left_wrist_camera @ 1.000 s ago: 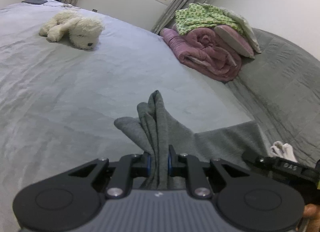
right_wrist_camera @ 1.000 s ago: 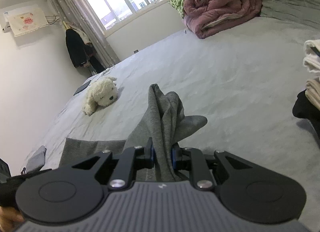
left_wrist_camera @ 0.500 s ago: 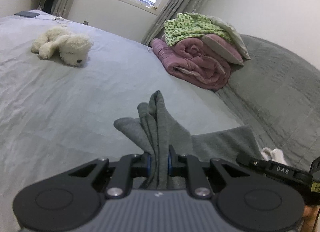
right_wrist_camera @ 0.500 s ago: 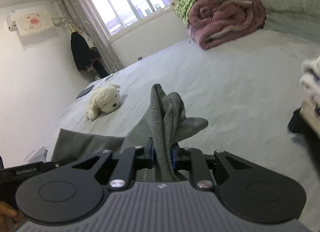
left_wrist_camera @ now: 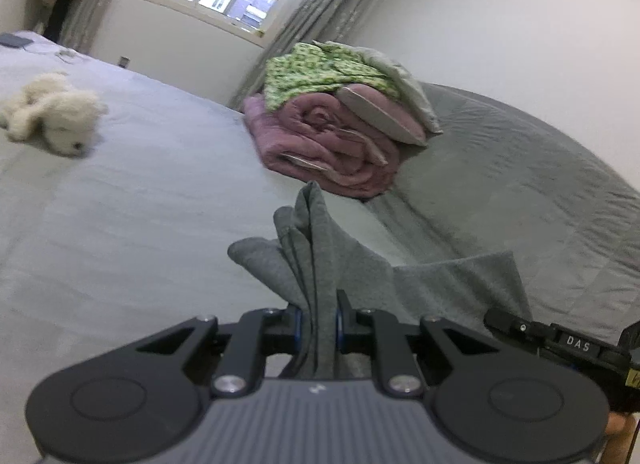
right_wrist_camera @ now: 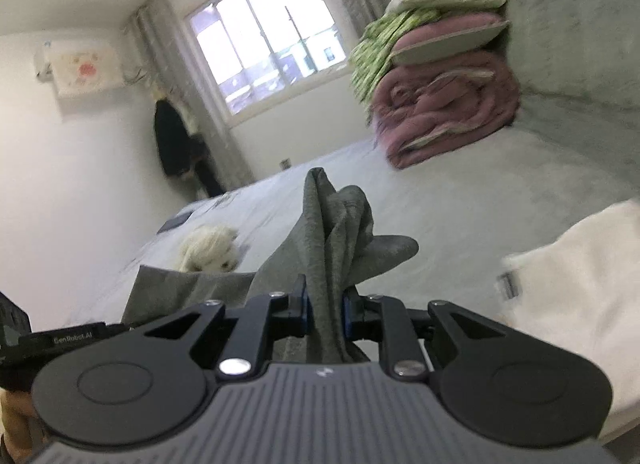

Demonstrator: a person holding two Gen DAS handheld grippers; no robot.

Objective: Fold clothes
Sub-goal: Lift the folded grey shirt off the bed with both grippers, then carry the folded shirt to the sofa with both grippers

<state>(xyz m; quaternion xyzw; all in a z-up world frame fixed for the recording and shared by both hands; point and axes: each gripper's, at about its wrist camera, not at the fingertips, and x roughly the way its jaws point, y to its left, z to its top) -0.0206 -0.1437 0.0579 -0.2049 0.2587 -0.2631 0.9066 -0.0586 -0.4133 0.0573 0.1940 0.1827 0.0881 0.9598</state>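
Over the grey bed (left_wrist_camera: 120, 224), both tools had risen, the left tool (left_wrist_camera: 318, 310) and right tool (right_wrist_camera: 325, 306) each pinching the grey garment (left_wrist_camera: 316, 248), lifted for folding.

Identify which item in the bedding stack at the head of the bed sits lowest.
The rolled pink quilt lies lowest, directly on the bed. The green patterned blanket and the pillow rest on top of it.
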